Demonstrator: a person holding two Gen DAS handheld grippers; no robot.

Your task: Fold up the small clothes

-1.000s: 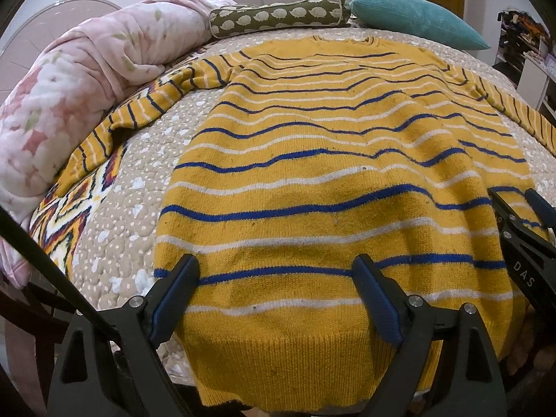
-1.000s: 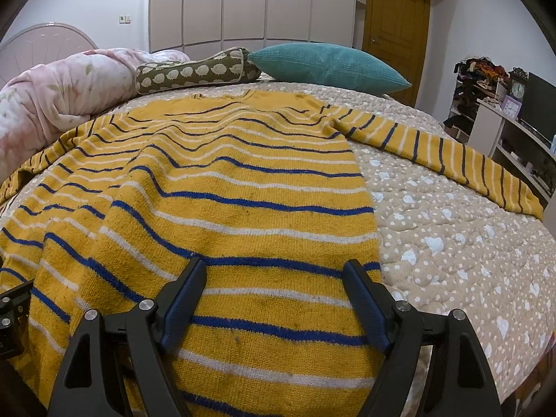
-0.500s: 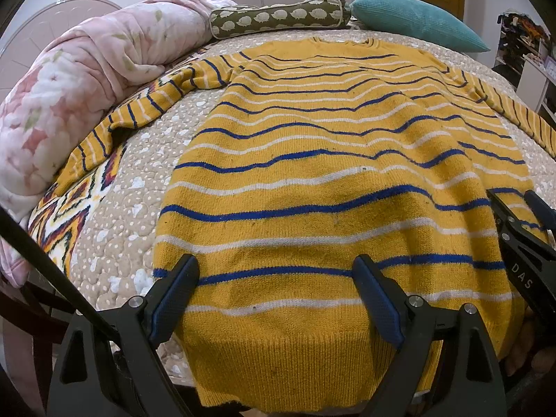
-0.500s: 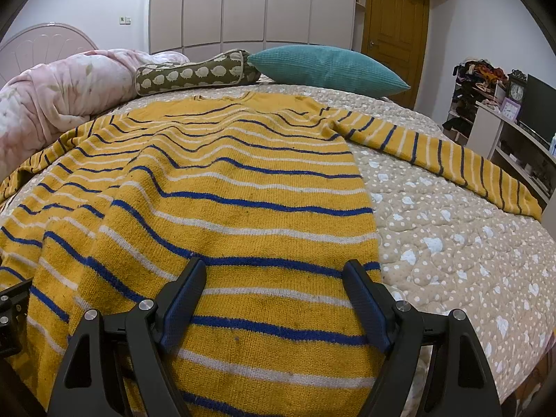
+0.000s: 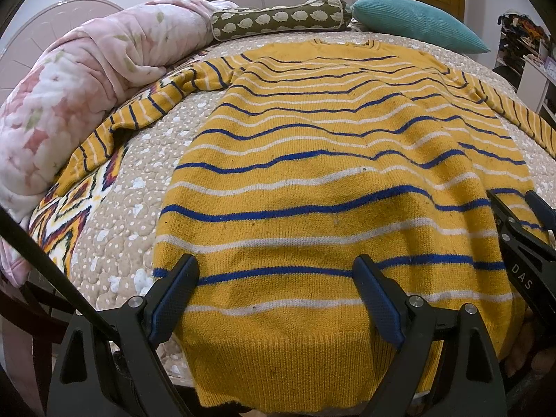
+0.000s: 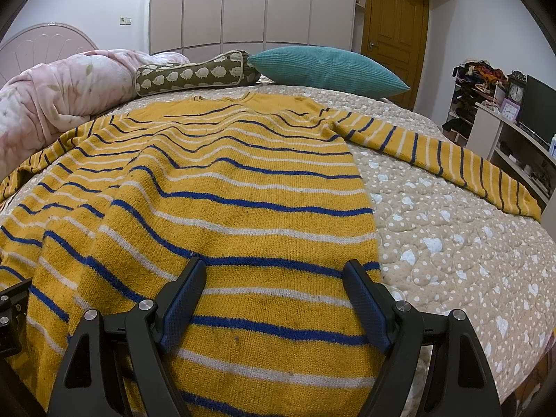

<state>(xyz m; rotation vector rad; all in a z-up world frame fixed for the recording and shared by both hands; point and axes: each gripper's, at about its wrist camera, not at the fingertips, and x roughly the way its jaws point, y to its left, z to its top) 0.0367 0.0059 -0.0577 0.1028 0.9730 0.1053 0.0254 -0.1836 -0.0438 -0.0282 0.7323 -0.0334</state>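
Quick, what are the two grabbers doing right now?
Left hand-held gripper: open, holding nothing, over the sweater hem.
Right hand-held gripper: open, holding nothing, over the same sweater.

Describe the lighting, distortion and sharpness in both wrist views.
Left wrist view: strong fisheye bending, the bed bulges, dark vignette corners, a soft shadow on the sweater near the left gripper; focus sharp. Right wrist view: even indoor light, a small ceiling light reflection on the wardrobe, same curving, the right gripper crisp.
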